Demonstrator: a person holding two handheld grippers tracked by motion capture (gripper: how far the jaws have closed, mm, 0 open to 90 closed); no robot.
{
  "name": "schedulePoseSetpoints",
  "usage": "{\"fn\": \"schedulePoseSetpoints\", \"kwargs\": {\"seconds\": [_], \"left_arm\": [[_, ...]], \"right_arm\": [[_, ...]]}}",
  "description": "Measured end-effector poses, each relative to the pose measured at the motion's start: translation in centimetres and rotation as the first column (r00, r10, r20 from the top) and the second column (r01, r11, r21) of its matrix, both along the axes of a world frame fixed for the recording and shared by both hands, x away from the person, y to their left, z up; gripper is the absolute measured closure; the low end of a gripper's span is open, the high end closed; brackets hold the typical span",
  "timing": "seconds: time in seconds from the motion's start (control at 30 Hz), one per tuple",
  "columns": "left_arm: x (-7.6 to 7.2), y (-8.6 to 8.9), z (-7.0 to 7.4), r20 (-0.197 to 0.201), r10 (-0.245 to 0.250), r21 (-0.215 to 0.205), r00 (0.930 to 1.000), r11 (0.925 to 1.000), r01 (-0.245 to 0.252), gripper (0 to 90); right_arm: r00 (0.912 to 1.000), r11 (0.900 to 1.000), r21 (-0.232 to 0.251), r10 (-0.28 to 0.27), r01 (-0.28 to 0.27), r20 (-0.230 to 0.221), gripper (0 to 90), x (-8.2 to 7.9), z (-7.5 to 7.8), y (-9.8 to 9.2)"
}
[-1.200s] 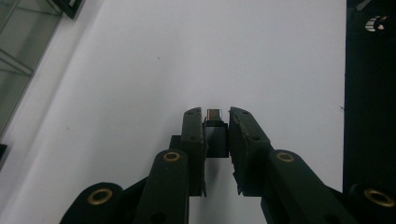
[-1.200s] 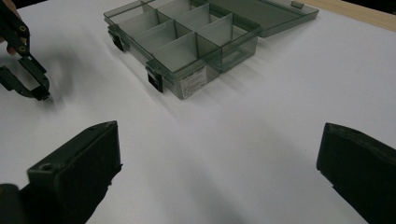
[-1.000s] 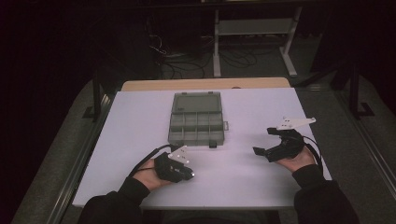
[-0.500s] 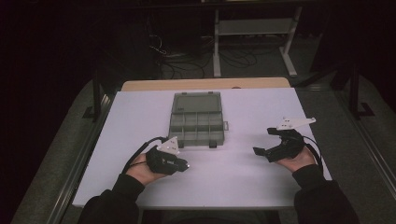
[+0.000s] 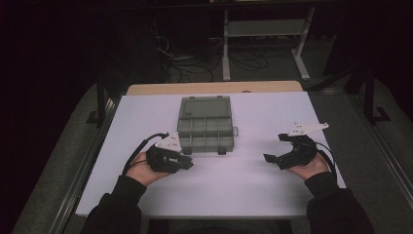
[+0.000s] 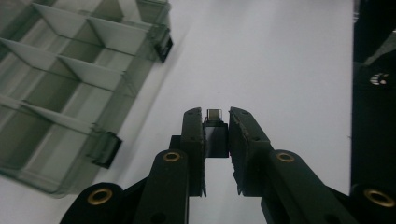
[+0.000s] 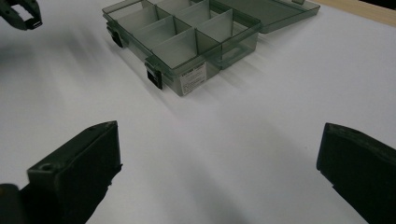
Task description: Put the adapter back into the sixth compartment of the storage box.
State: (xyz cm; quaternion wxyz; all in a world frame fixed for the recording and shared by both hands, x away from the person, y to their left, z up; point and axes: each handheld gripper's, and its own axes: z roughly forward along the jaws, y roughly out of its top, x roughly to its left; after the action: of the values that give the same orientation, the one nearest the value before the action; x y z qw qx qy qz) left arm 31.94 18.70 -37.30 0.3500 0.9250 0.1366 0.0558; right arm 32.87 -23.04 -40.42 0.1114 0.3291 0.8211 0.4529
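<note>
Covering most of the high view's middle, a white table top (image 5: 253, 190), with a strip of bare wood (image 5: 214, 87) along its far edge

Lying open at centre frame on that white surface, a smoky grey compartment box (image 5: 205, 126), lid (image 5: 204, 107) folded flat toward the top of the picture, divided tray nearer the bottom; seen again at upper left of the left gripper view (image 6: 60, 84) and across the top of the right gripper view (image 7: 187, 42), with two dark latches on its front wall and a small white label (image 7: 192, 78) on one end

Resting at right of centre in the high view, right gripper (image 5: 275, 148), held in a hand (image 5: 311, 168), well apart from the box, jaws spread wide, nothing between them

Sitting at lower left of centre, left gripper (image 5: 187, 162), held in a hand (image 5: 141, 168), just below the box's near left corner, jaws drawn narrow and clamped on a small dark plug-like piece (image 6: 214, 133) with a metal tip; also visible at the right gripper view's upper left corner (image 7: 23, 14)
</note>
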Motion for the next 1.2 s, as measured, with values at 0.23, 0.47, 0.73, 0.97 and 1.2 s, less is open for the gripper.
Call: {"fn": "schedulePoseSetpoints", "kwargs": {"seconds": [0.23, 0.47, 0.73, 0.97, 1.2], "left_arm": [[0.9, 0.1, 0.7, 0.010, 0.011, 0.000, 0.9999, 0.9999, -0.011, 76.4], [1.7, 0.0, 1.4, 0.007, 0.021, 0.008, 0.9998, 0.9998, -0.021, 76.4], [2.6, -0.6, 1.7, -0.003, 0.020, 0.027, 0.9998, 0.9994, -0.020, 76.4], [3.1, -0.7, 2.2, 0.004, 0.027, 0.029, 0.9996, 0.9992, -0.027, 76.4], [3.7, -1.1, 2.6, 0.010, 0.030, 0.033, 0.9995, 0.9990, -0.030, 76.5]], "right_arm": [[1.0000, 1.000, 0.001, 0.001, -0.001, -0.002, 0.0, 0.0, 0.0, 0.0], [1.0000, 1.000, 0.001, 0.002, -0.002, -0.002, 0.0, 0.0, 0.0, 0.0], [1.0000, 1.000, -0.003, 0.006, -0.006, -0.007, 0.0, 0.0, -0.1, 0.1], [0.9999, 1.000, -0.002, 0.008, -0.008, -0.008, 0.0, 0.0, -0.1, 0.1], [0.9999, 1.000, -0.003, 0.010, -0.010, -0.009, 0.0, 0.0, -0.1, 0.1]]}}
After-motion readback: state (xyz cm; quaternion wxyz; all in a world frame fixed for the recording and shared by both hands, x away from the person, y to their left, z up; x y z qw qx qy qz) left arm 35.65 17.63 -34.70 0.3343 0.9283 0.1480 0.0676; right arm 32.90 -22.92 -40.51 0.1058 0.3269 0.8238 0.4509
